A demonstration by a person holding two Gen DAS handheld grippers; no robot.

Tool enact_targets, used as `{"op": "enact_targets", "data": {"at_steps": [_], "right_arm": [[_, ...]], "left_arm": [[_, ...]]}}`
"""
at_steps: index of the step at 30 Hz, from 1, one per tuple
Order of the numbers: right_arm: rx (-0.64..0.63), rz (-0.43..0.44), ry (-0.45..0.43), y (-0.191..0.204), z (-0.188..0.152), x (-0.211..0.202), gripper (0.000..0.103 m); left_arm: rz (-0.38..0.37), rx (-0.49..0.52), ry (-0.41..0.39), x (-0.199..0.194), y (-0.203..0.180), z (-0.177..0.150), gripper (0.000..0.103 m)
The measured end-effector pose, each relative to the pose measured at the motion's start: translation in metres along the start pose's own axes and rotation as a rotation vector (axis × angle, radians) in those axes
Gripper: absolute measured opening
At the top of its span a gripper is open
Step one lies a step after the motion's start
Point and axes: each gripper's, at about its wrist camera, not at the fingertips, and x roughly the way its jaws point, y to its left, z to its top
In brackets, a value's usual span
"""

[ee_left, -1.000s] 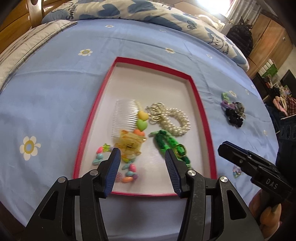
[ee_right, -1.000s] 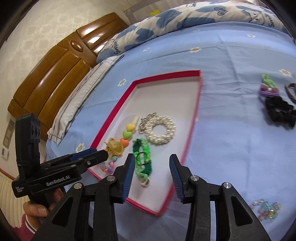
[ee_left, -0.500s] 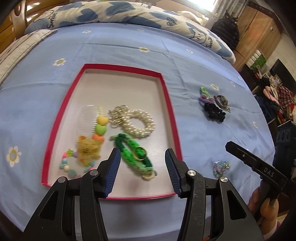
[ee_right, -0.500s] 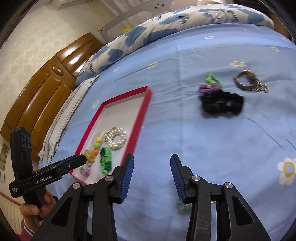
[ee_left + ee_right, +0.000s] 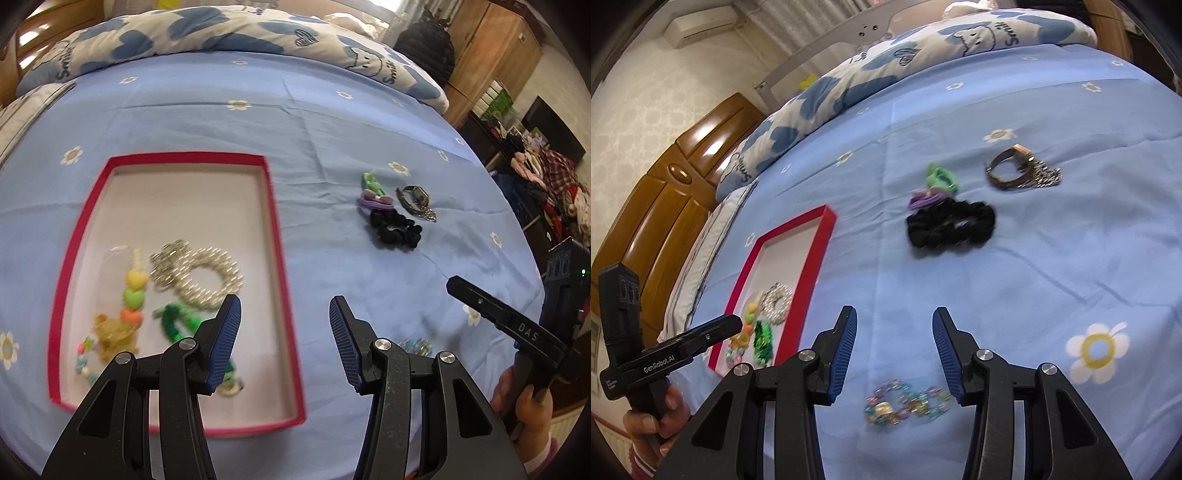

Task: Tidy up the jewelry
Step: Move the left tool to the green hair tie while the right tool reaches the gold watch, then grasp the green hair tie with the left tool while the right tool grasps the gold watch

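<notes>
One view only: pastel bracelet (image 5: 908, 400) unobstructed.

Between the right tongs (image 5: 894, 354) lies a bracelet (image 5: 905, 402); ahead, a scrunchie (image 5: 951, 227); left, the tray (image 5: 822, 251).

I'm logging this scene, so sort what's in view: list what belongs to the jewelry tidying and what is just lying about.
Belongs to the job:
red tray
pearl bracelet
green bracelet
heart hair comb
pastel bead bracelet
black scrunchie
purple and green hair ties
watch
left gripper, right gripper, both open

Just lying about:
quilt
wooden headboard
</notes>
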Motion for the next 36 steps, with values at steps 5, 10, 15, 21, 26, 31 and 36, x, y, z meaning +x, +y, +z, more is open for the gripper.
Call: {"op": "enact_targets", "data": {"at_steps": [5, 10, 15, 21, 26, 31, 36], "right_arm": [[0.005, -0.025, -0.018, -0.016, 0.018, -0.002, 0.046], [0.018, -0.045, -0.028, -0.034, 0.035, 0.001, 0.046], [0.027, -0.066, -0.03, -0.052, 0.055, 0.01, 0.046], [0.026, -0.085, -0.027, -0.072, 0.079, 0.025, 0.046], [0.034, -0.109, -0.028, -0.091, 0.103, 0.042, 0.046], [0.02, -0.154, -0.031, -0.105, 0.124, 0.056, 0.046], [0.0, -0.176, -0.014, -0.111, 0.137, 0.073, 0.045]], "left_arm": [[-0.015, 0.035, 0.011, 0.015, -0.022, 0.019, 0.049], [-0.029, 0.064, 0.034, 0.036, -0.044, 0.038, 0.049], [-0.038, 0.093, 0.056, 0.06, -0.063, 0.057, 0.049], [-0.053, 0.098, 0.081, 0.092, -0.075, 0.08, 0.049], [-0.073, 0.069, 0.108, 0.123, -0.086, 0.108, 0.049], [-0.062, 0.087, 0.112, 0.154, -0.1, 0.129, 0.049], [-0.043, 0.118, 0.144, 0.189, -0.115, 0.14, 0.048]]}}
